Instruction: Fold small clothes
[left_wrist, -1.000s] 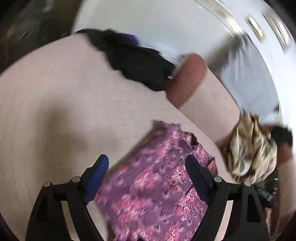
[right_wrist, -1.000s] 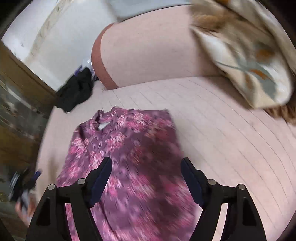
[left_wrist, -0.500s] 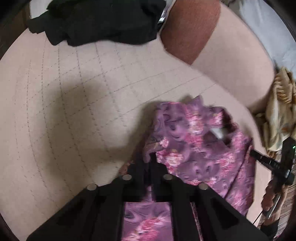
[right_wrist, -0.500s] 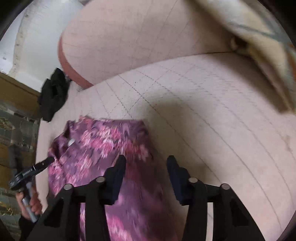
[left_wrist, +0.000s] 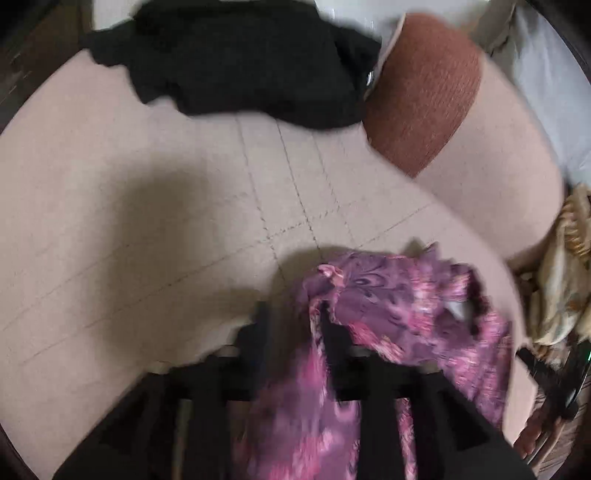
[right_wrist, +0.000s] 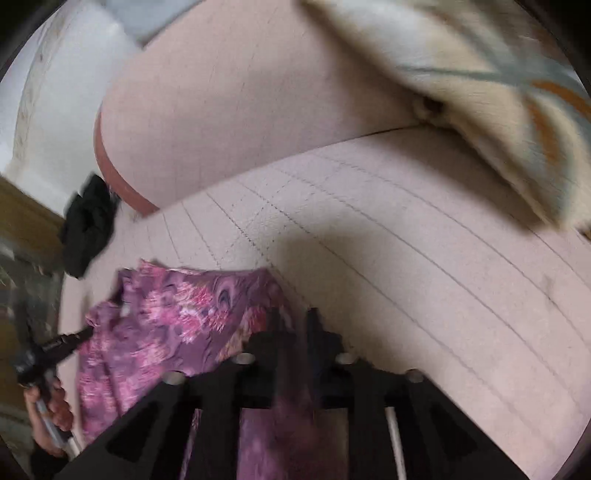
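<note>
Here, the sofa (left_wrist: 147, 221) bears the purple garment (left_wrist: 406, 306) at 5 o'clock in the left view. The left gripper (left_wrist: 295, 325), jaws just reopened slightly, pinches its edge; the right gripper (right_wrist: 293, 328) clamps the opposite edge.

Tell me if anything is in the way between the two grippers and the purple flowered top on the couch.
Nothing visible is. The left gripper already has an edge of the purple top bunched between its jaws, and the right gripper has the opposite edge between its own. The black clothes and the patterned cloth lie well clear on the couch.
</note>
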